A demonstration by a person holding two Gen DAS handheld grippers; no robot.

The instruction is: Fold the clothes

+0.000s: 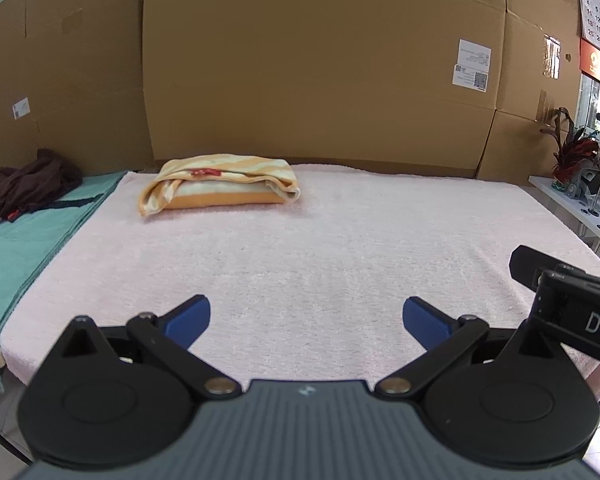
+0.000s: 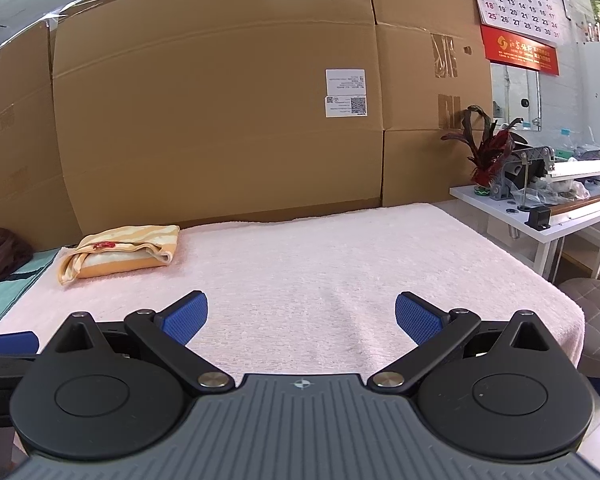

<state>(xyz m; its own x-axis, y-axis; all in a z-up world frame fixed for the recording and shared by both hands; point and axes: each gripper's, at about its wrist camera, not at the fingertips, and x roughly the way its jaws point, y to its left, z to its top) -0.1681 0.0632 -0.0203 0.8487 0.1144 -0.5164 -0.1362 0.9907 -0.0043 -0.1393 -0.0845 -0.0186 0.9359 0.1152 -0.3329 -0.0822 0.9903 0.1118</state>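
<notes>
- Left wrist view: the left gripper (image 1: 306,320) is held wide apart and empty above the near edge of a pink towel (image 1: 320,248) spread over the table. A broad, bare stretch of fluffy pile is seen ahead of the blue pads.
- The folded garment (image 1: 220,186), striped orange and cream, is laid at the far left corner of the towel, close to the cardboard boxes (image 1: 320,72) that wall off the back.
- A teal cloth (image 1: 24,240) is spread to the left, with a dark crumpled garment (image 1: 32,186) heaped on it. Part of the right gripper's black frame is seen at the right edge.
- Right wrist view: the right gripper (image 2: 302,318) is likewise spread wide and empty over the towel's near edge.
- The towel's right edge is bordered by a white side table (image 2: 540,220) and a padded stool (image 2: 596,312); a wall calendar (image 2: 516,0) is hung above.
</notes>
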